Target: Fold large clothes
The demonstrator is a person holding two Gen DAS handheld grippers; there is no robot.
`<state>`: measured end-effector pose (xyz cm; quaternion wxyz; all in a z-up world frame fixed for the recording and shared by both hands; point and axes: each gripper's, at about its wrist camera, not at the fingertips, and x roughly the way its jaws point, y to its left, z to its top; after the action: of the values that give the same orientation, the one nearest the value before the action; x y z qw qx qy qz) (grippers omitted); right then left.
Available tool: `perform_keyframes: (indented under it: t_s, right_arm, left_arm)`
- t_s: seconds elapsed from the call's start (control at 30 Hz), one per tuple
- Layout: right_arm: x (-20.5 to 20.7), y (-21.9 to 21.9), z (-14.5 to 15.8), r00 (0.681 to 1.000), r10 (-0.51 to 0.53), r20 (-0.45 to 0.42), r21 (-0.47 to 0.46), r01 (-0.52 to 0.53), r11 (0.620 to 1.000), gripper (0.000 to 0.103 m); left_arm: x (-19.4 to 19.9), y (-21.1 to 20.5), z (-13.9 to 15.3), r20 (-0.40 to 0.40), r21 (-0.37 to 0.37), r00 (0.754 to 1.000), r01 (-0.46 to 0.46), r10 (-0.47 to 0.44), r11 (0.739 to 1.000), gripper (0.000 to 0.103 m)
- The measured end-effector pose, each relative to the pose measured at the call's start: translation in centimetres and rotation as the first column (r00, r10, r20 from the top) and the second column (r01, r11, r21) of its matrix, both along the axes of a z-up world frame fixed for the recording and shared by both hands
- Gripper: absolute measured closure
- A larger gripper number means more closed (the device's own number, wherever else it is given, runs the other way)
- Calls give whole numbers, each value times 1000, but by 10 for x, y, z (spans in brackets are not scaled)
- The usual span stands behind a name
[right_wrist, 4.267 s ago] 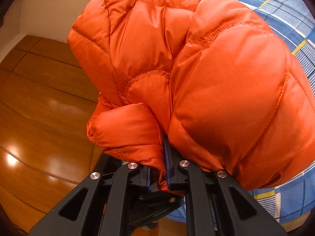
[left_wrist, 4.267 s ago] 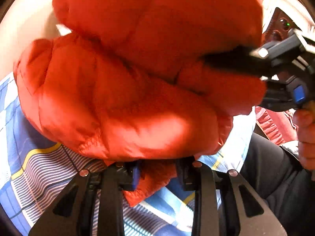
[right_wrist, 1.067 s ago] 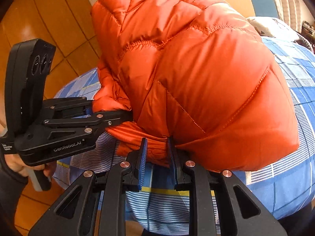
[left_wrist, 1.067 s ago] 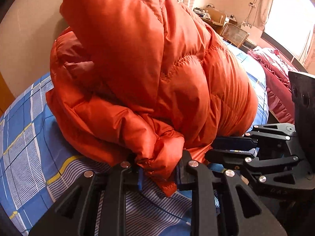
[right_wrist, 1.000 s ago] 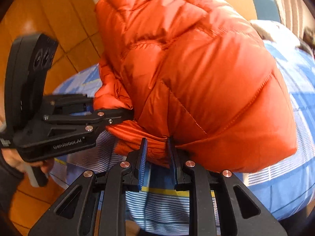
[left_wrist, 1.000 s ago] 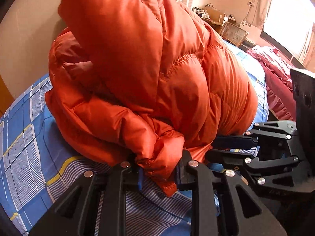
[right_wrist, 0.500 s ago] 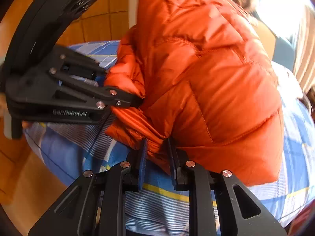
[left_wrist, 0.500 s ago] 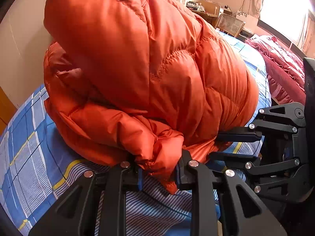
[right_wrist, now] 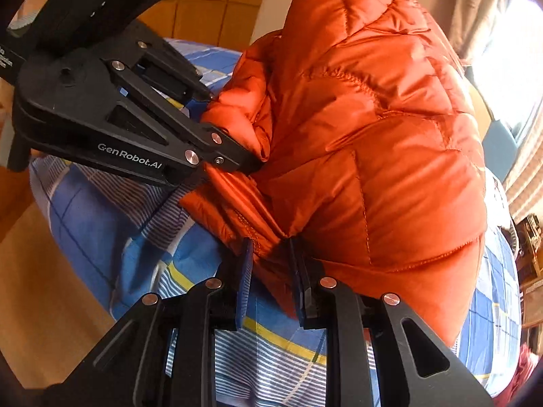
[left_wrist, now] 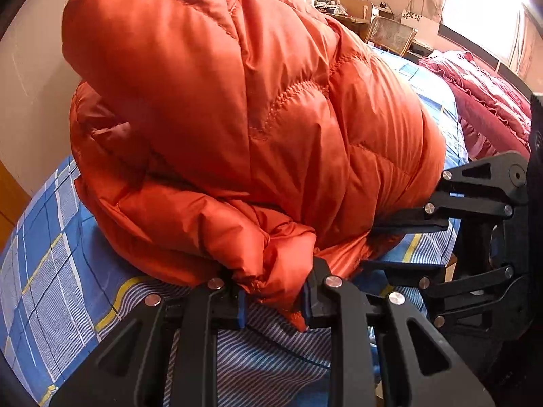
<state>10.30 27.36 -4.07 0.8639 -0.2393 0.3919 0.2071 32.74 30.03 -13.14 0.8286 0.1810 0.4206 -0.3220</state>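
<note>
A bed (left_wrist: 61,271) covered in a blue plaid sheet with yellow lines is filling the lower field, a cream wall (left_wrist: 30,78) and wooden floor (right_wrist: 40,288) bordering it. A bright curtained window (left_wrist: 482,3) is lighting the far side, above a cluttered desk (left_wrist: 349,6). An orange quilted down jacket (left_wrist: 254,118) is lying bunched on the bed, hiding much of the sheet. A crimson ruffled quilt (left_wrist: 485,101) is lying beyond it. The left tongs (left_wrist: 273,296) are clenching a gathered fold of the jacket's near edge; the right tongs (right_wrist: 269,274) are likewise gripping a hem fold just beside them.
</note>
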Motion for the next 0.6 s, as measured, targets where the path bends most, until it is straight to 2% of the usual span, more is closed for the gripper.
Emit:
perform_keyframes:
  t_s: [0.27, 0.6]
  right_arm:
    - [-1, 14, -9, 999, 33, 11, -73, -32, 997, 83]
    - [7, 25, -17, 998, 57, 16, -109, -55, 992, 83]
  left_arm:
    - [0, -7, -4, 8, 12, 1000, 14, -14, 1000, 81]
    - [3, -6, -7, 5, -1, 1000, 16, -16, 1000, 81]
